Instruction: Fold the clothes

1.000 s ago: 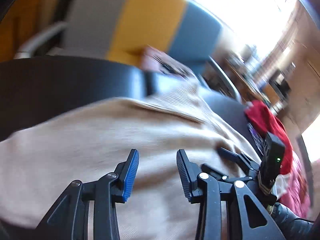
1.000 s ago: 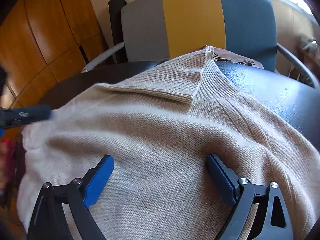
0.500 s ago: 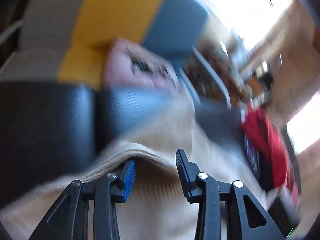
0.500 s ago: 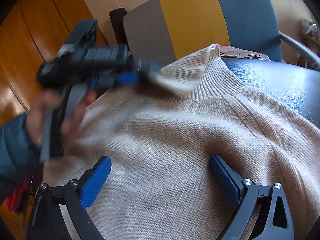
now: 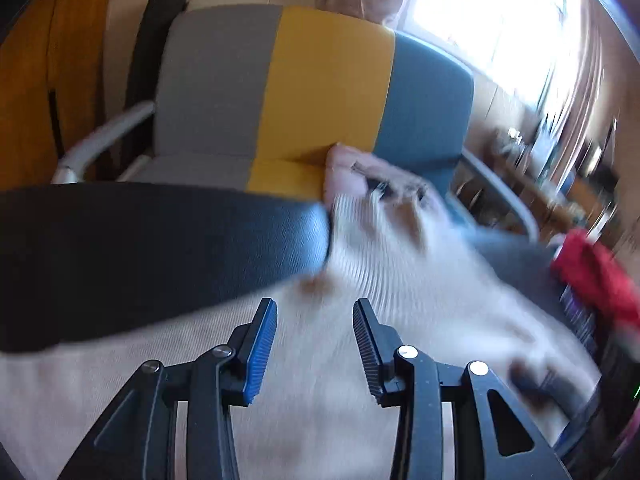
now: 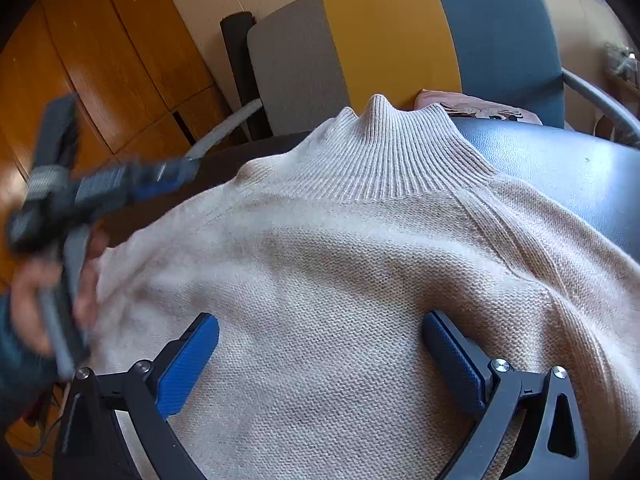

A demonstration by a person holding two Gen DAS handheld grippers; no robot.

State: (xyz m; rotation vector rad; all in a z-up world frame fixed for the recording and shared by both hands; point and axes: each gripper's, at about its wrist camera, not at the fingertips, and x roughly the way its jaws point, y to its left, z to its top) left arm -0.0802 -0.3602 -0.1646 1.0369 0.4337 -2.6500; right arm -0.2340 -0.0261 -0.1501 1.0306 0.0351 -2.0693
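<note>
Right gripper [image 6: 320,356] spread wide, jaws resting low over the sweater's [image 6: 340,280] chest, gripping nothing. Left gripper [image 5: 314,344] narrowed to a small gap, nothing between the blue pads, hovering over the sweater [image 5: 320,380] at its left shoulder; seen blurred at 9 o'clock in the right view [image 6: 172,176]. Cream knit spread flat, neck away, on a dark table [image 6: 580,176]. Likely soft, light, stretchy and limp: no stiffness to push, prone to sag and drag. Best pinched at thicker edges, such as shoulder seams, hem or the ribbed collar [image 6: 384,160] at 12 o'clock. Beyond, a gray-yellow-blue chair [image 6: 400,28] holding a pink garment [image 6: 480,106]; red cloth [image 5: 592,272] at 3 o'clock in the left view.
</note>
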